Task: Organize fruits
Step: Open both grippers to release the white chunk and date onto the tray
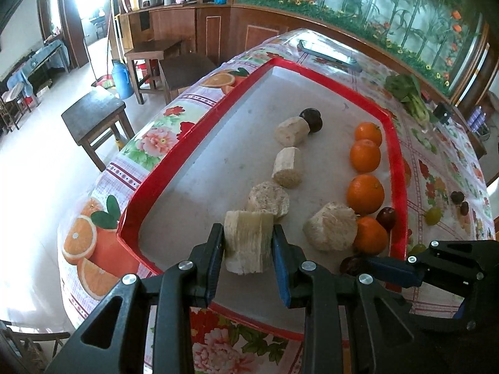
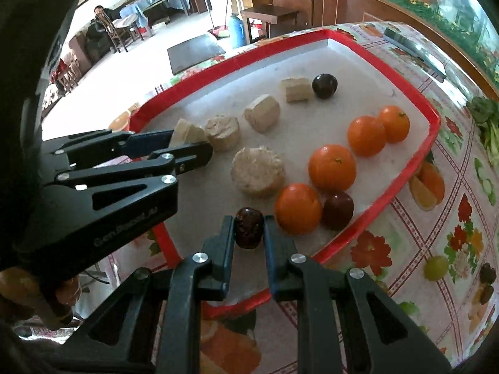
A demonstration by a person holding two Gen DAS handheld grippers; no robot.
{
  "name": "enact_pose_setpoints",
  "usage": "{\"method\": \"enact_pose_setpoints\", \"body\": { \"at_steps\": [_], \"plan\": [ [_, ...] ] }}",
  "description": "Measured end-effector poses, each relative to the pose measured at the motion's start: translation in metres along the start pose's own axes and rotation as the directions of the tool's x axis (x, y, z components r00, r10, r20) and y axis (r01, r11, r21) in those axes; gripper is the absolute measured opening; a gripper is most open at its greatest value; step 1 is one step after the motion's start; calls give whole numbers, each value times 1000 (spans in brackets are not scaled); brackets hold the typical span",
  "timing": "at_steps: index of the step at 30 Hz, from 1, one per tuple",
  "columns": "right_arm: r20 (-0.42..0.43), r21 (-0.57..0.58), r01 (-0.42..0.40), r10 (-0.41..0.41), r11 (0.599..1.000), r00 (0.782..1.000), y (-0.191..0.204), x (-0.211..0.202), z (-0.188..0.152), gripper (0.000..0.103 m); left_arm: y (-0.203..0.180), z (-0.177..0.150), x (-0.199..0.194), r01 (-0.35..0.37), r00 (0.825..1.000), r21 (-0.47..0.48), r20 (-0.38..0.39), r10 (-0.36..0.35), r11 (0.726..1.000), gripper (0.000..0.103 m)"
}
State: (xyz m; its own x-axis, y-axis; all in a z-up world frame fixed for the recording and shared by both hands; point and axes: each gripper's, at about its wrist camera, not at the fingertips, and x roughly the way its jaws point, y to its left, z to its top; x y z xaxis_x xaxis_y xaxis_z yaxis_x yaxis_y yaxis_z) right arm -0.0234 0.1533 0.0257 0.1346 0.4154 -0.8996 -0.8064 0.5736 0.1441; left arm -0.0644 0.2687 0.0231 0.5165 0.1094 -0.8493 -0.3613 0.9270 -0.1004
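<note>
- The left gripper (image 1: 248,246) is pinching a pale, fibrous cane chunk (image 1: 248,241) by its flanks, hanging low over the near end of the red-rimmed tray (image 1: 199,131).
- That chunk's long axis is running roughly away from the gripper, in line with the row of four cut chunks (image 1: 285,166) stretching up the tray just ahead; a free spot at the row's near end looks like the likely landing place.
- The right gripper (image 2: 249,229) is squeezing a wrinkled dark-red date (image 2: 248,227), sitting just beside the nearest orange (image 2: 297,208) and a smooth dark plum (image 2: 338,209).
- The oranges are glossy and round; the cane chunks are looking rough, stringy and stubby, and the tray floor matte white.
</note>
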Motion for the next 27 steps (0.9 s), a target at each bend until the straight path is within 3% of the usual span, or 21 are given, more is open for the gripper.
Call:
{"method": "enact_pose_setpoints", "body": {
  "at_steps": [6, 9, 11, 13, 14, 17, 27],
  "plan": [
    [-9, 15, 12, -12, 1000, 1000, -3, 4, -1, 21, 0, 1, 5, -12, 1000, -1, -23, 12, 1000, 31],
    [-14, 15, 17, -17, 1000, 1000, -2, 5, 0, 23, -2, 0, 5, -18, 999, 0, -29, 18, 1000, 37],
    [-11, 20, 23, -23, 1000, 1000, -2, 3, -1, 29, -4, 0, 2, -38, 999, 4, -18, 38, 999, 54],
    [-6, 15, 35, -35, 999, 999, 0, 0, -3, 49, -5, 0, -3, -61, 998, 0, 3, 61, 998, 64],
    [1, 9, 40, -40, 999, 999, 1, -2, -3, 52, -5, -1, -5, -66, 998, -4, 7, 66, 998, 67],
    [35, -12, 64, -64, 998, 997, 6, -13, -6, 64, -8, -1, -7, -83, 996, -1, 8, 83, 997, 71],
    [76, 63, 42, -47, 997, 996, -15, -42, -24, 69, -31, -9, -21, -121, 992, 23, 33, 120, 992, 73]
  ]
}}
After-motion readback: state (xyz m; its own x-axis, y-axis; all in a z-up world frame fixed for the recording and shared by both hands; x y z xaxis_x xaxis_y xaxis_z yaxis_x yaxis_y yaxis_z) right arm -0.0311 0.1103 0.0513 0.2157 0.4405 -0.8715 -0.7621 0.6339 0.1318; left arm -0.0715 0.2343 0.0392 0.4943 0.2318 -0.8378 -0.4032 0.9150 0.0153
